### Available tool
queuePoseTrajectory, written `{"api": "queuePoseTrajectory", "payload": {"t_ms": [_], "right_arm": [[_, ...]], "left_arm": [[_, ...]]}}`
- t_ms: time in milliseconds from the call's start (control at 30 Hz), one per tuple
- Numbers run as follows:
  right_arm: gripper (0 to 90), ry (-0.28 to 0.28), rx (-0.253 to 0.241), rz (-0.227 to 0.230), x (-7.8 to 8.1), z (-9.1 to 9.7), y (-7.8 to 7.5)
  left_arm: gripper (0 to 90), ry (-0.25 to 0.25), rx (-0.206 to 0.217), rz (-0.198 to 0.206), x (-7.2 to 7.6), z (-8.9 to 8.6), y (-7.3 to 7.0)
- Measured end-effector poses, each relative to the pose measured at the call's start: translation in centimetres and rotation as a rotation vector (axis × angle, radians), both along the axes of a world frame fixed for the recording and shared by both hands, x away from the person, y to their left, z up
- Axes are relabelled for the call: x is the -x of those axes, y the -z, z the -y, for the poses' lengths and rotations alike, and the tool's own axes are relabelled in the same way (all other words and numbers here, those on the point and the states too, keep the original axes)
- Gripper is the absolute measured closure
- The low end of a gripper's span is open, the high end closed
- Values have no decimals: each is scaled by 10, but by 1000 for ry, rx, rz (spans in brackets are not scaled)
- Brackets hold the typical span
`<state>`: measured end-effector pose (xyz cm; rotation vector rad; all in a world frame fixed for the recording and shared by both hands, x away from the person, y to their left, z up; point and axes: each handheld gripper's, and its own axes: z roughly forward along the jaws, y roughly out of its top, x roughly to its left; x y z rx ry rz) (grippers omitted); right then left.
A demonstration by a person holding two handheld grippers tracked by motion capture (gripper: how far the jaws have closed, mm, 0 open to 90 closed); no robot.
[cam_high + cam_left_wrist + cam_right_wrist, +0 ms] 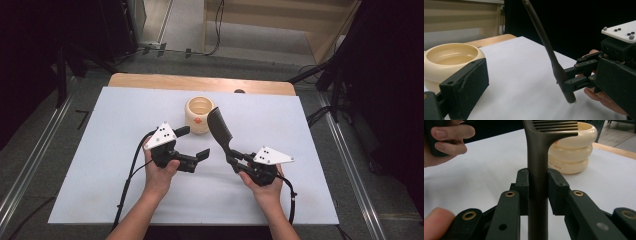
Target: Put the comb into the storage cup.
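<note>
A cream ribbed pot [199, 115] stands open-mouthed on the white bench [115, 150], toward the middle of the far edge; the bench's bare wooden strip [150, 80] runs along that far edge behind it. Grey floor, cables and dark stands surround the bench on the far and side edges.

The right hand-held gripper [234, 158] is clamped on the handle of a dark comb [218, 129]. In the right gripper view the two jaws press the handle from both sides, and the comb's [541, 157] toothed head rises in front of the pot [571, 152], partly hiding it. From above, the comb slants from the gripper toward the far edge, its head just beside the pot's right side. In the left gripper view the lower tip of the comb [549, 52] reaches down close to the bench surface; whether it touches cannot be told.

The left hand-held gripper [192, 144] is spread open and holds nothing, one jaw near the pot, the other nearer the person. The left hand [159, 172] and right hand [264, 182] grasp the gripper bodies from below, forearms coming in over the near edge, the two grippers angled toward each other.
</note>
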<state>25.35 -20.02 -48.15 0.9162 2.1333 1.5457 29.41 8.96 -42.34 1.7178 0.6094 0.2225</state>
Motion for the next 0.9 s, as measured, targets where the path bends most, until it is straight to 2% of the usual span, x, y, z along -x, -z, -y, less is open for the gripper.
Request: {"api": "queuePoseTrajectory", "payload": {"t_ms": [167,400,533,567,600,900], "right_arm": [[710,-9,4,4,1,-4,0],[710,-25,7,10,3,-10,-1],[710,-31,7,15,4,-13,-1],[710,-35,10,18,5,-15,-2],[710,-37,10,19,5,-15,-2],[710,-46,19,30,7,-21,-2]], "left_arm": [[0,9,-3,-12,-1,6,-2],[88,-16,-12,-36,-1,13,-4],[191,-36,-15,-55,-3,16,-5],[249,-47,-9,-74,-4,18,-4],[272,-50,4,-84,-4,19,-4],[572,-37,3,-158,-7,26,-1]]}}
